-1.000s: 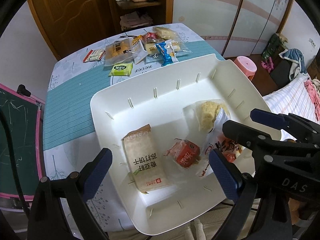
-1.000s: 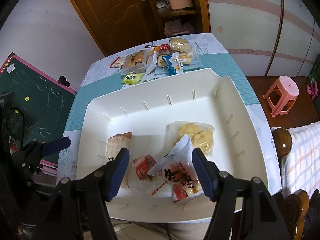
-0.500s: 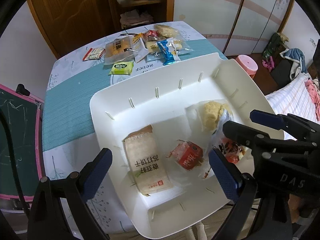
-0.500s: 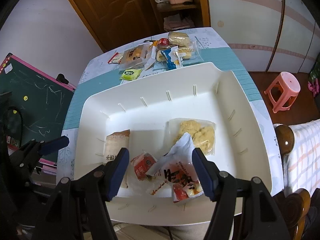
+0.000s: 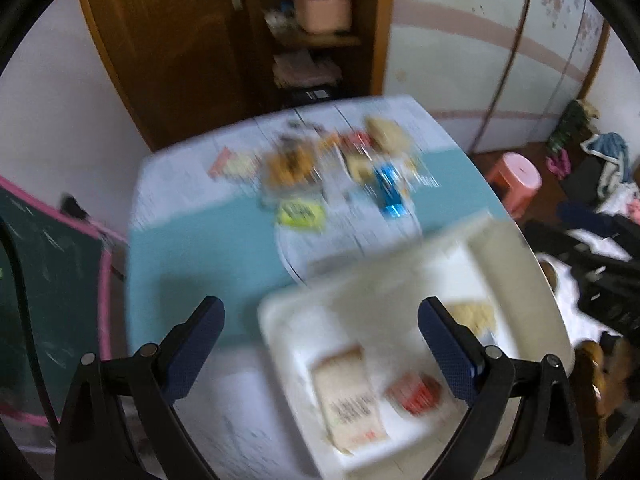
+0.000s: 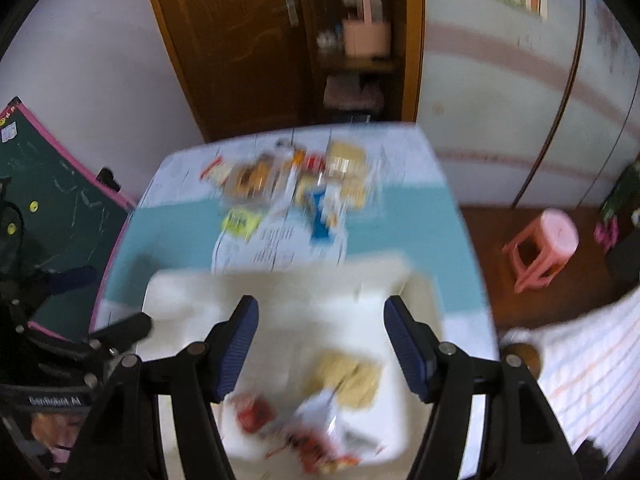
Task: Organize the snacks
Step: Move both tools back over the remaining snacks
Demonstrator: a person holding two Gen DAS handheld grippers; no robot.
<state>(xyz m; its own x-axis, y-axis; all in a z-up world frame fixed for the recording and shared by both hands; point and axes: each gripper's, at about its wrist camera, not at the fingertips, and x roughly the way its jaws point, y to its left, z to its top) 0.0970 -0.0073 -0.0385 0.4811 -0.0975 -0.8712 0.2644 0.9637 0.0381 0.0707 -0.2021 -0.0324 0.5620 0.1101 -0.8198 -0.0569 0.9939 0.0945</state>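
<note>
Snacks split into two groups: a few packets already in the white tray [image 5: 516, 264] at the near end of the worktop [image 5: 192, 248], the rest in an unsorted pile [image 5: 336, 168] at the far end. In the tray, left wrist view shows a tan biscuit pack [image 5: 348, 396], a red packet [image 5: 414, 394] and a pale crumbly bag [image 5: 474, 314]; right wrist view adds a white-and-red wrapper [image 6: 320, 432] nearest the camera. Change since half a second ago: both cameras have swung up and back, frames now motion-blurred, tray slid low in view, far pile more central. Reads as both tools leaving the tray and heading for another pickup, so the task looks partly done, most snacks not yet sorted. Left gripper [image 5: 320, 344] jaws wide apart, nothing between them, hanging over the tray's left edge and bare worktop, biscuit pack just below the gap. Right gripper [image 6: 320, 352] jaws also apart and empty, over the tray middle, crumbly bag and red packet just under the tips, not touching as far as blur allows. Pile well apart from both. A yellow-green packet [image 6: 240, 220] and a blue packet [image 6: 320, 216] sit at the pile's near edge, likely the easiest next grabs. Pink stool [image 6: 548, 248] off to the right on the floor.
</note>
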